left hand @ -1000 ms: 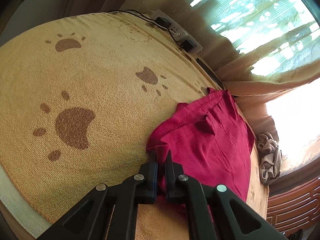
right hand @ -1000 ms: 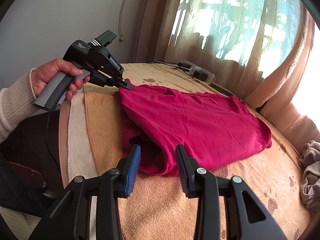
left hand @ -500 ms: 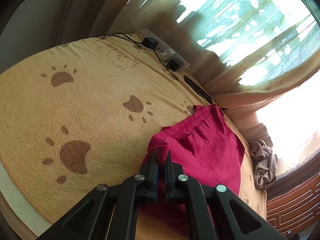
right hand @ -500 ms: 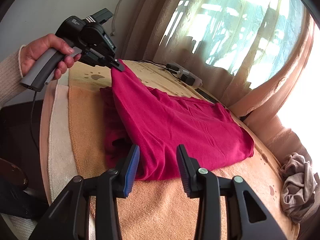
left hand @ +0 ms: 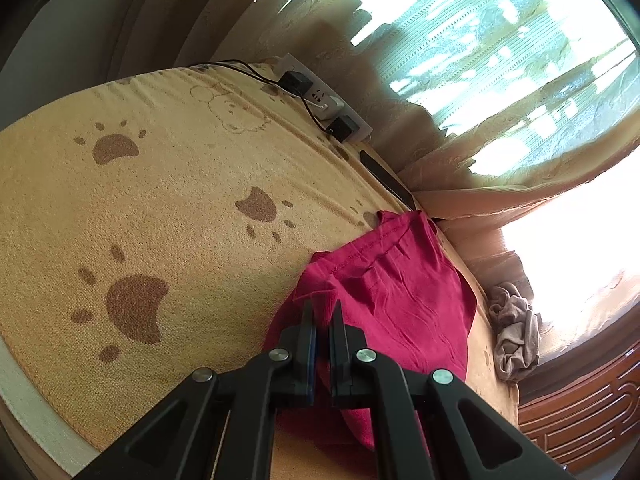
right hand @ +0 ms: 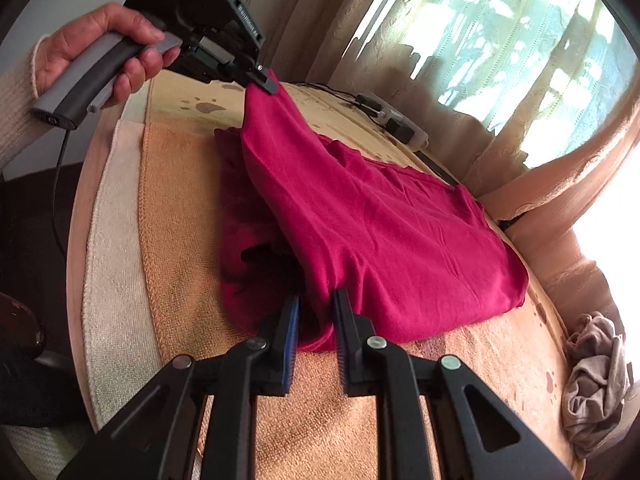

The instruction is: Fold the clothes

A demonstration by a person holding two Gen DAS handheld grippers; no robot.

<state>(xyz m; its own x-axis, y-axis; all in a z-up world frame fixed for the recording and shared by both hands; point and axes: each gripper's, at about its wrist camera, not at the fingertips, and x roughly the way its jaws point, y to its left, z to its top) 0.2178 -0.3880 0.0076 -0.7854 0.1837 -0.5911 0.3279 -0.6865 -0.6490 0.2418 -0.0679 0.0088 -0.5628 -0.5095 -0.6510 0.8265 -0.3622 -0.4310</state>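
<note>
while the left gripper (right hand: 266,82) jaws clamp the red garment (right hand: 392,240) corner raised, right gripper (right hand: 316,320) jaws are closing on its near edge; paw-print towel (left hand: 168,208) lies bare beyond.

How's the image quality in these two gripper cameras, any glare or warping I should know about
Left wrist view: the window at right is blown out to white, the red garment stays sharp, fisheye bends the paw-print towel. Right wrist view: window glare at the right edge, dark corners, the curtain backlit, the grey cloth slightly soft near the rim.
</note>
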